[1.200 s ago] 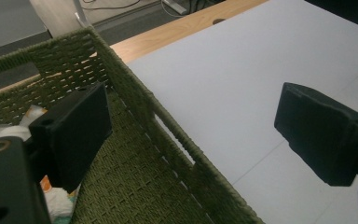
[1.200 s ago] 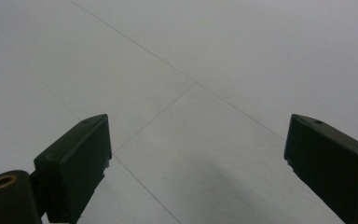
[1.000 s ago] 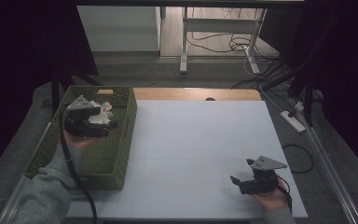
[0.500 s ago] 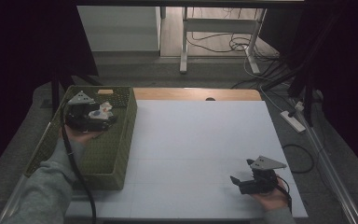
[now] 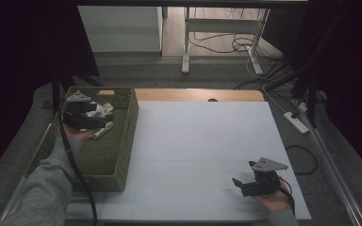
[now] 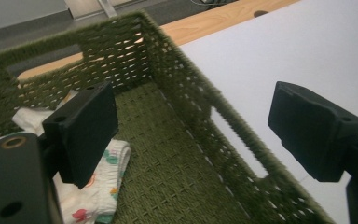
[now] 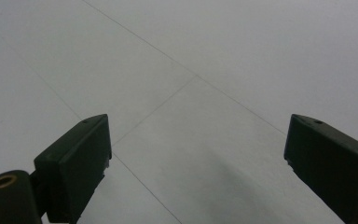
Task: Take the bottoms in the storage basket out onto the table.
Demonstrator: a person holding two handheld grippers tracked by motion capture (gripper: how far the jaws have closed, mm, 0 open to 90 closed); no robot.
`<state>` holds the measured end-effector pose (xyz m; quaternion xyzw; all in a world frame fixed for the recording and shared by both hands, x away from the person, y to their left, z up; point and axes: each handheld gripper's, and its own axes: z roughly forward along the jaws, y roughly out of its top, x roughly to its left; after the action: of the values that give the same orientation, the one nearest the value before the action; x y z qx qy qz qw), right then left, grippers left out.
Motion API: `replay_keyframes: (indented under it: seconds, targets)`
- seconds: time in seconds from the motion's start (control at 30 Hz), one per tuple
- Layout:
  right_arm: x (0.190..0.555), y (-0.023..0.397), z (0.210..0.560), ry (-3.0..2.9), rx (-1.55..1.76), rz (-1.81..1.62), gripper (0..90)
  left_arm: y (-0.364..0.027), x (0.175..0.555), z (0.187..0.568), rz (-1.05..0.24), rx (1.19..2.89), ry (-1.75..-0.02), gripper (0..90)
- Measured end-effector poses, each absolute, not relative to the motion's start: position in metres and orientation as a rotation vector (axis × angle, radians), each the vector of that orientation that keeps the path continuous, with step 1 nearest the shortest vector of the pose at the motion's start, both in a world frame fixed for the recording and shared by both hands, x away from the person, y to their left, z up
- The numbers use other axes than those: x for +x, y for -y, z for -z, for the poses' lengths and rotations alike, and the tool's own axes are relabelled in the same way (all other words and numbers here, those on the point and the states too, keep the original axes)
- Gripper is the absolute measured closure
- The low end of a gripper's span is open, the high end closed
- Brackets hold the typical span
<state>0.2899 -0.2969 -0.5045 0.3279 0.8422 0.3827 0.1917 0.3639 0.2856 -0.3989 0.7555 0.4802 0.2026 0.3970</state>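
Soft, light white patterned cloth [image 6: 100,186] in green woven basket [image 6: 186,93]: pinch a fold; left gripper [image 6: 191,135] jaws wide, just closing slightly, empty.

Rough woven green basket [image 6: 177,79], soft printed cloth [image 6: 105,179], smooth matt white tabletop [image 5: 202,150].

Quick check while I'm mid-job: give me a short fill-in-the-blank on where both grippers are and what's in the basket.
1. The left gripper is over the woven ____ basket.
2. Inside the basket lies a patterned white ____.
3. The right gripper sits over the bare white ____.
4. The jaws of both grippers stand ____, with nothing between them.

Missing words: green; cloth; table; open
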Motion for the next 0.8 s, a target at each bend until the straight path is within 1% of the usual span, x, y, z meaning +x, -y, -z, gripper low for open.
replay_keyframes:
  seconds: [0.4, 0.8]
  targets:
    - [0.290, 0.296, 0.505, -2.366, 0.918, -1.070, 7.8, -0.306, 0.380, 0.410, -0.504, 1.917, -1.299, 16.2]
    - [0.291, 0.296, 0.506, -2.374, 0.917, -1.065, 7.8, -0.314, 0.396, 0.420, -0.481, 1.914, -1.352, 16.7]
